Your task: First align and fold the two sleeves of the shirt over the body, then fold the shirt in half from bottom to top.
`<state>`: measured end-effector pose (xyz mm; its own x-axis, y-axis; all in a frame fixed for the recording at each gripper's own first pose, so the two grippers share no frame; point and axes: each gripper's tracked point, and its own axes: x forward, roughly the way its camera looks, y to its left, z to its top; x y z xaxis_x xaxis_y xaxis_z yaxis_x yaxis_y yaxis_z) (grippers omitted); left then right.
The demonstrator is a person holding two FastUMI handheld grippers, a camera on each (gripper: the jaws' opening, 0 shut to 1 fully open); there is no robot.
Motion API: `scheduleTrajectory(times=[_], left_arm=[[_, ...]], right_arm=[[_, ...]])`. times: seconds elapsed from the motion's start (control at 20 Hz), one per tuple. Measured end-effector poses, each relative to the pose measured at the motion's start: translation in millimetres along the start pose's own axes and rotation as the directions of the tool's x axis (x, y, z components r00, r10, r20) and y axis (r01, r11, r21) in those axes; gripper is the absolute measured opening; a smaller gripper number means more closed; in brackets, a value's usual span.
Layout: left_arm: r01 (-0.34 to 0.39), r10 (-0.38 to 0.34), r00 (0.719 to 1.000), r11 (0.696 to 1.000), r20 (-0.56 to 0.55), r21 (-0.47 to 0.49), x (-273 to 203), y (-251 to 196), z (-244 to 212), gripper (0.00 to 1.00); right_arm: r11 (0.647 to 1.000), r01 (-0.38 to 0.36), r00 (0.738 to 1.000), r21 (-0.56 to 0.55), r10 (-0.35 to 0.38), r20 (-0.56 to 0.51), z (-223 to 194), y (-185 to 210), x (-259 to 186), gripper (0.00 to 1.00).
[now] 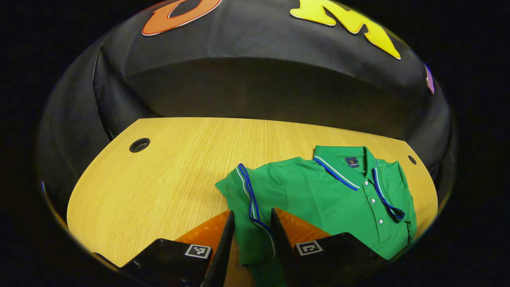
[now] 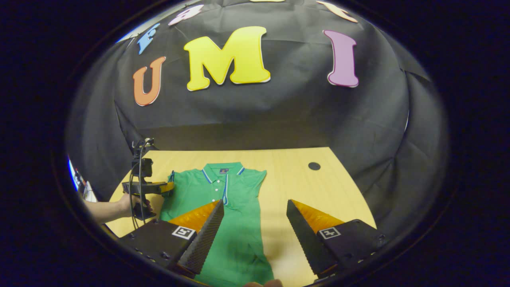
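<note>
A green polo shirt (image 1: 326, 199) with blue and white trim lies collar-up on the wooden table (image 1: 159, 179). One sleeve is folded onto the chest, its trimmed cuff beside the button placket. The other sleeve (image 1: 249, 199) runs between the fingers of my left gripper (image 1: 252, 210), whose jaws stand partly closed around it with a gap still showing. In the right gripper view the shirt (image 2: 235, 223) lies lengthwise and the left gripper (image 2: 149, 187) sits at its left shoulder. My right gripper (image 2: 255, 201) hangs open above the shirt's lower right edge, holding nothing.
A hand (image 2: 131, 207) holds the left gripper at the table's left edge. Round cable holes (image 1: 139, 145) (image 1: 412, 160) sit near the table's far corners, one seen as the hole (image 2: 314, 166) right of the shirt. Bare table (image 2: 303, 187) lies right of the shirt. Black cloth walls surround the table.
</note>
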<state>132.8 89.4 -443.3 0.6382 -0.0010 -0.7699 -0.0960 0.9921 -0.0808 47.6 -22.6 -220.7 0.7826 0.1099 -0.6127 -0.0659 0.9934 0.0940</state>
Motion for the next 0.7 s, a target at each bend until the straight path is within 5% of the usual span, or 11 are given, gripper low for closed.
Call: scheduleTrajectory(times=[0.05, 0.15, 0.35, 0.7], left_arm=[[-0.011, 0.011, 1.0, 1.0, -0.007, 0.005, -1, 2, -2, 0.61], [-0.005, 0.005, 1.0, 1.0, -0.011, 0.012, 0, 5, 1, 0.37], [0.071, -0.071, 0.997, 0.997, 0.011, -0.005, -2, 4, 6, 0.15], [0.149, -0.146, 0.987, 0.988, 0.069, -0.035, -23, 1, 31, 0.06]], right_arm=[[1.0, 0.002, 1.0, 0.023, -0.002, -0.009, -2, -1, 2, 0.96], [0.998, 0.013, 1.0, 0.056, -0.012, -0.016, -4, -4, 7, 0.96], [0.998, -0.001, 0.999, 0.068, 0.004, -0.042, -12, 4, 11, 0.96], [0.997, -0.023, 0.999, 0.073, 0.027, -0.048, -15, 17, 14, 0.93]])
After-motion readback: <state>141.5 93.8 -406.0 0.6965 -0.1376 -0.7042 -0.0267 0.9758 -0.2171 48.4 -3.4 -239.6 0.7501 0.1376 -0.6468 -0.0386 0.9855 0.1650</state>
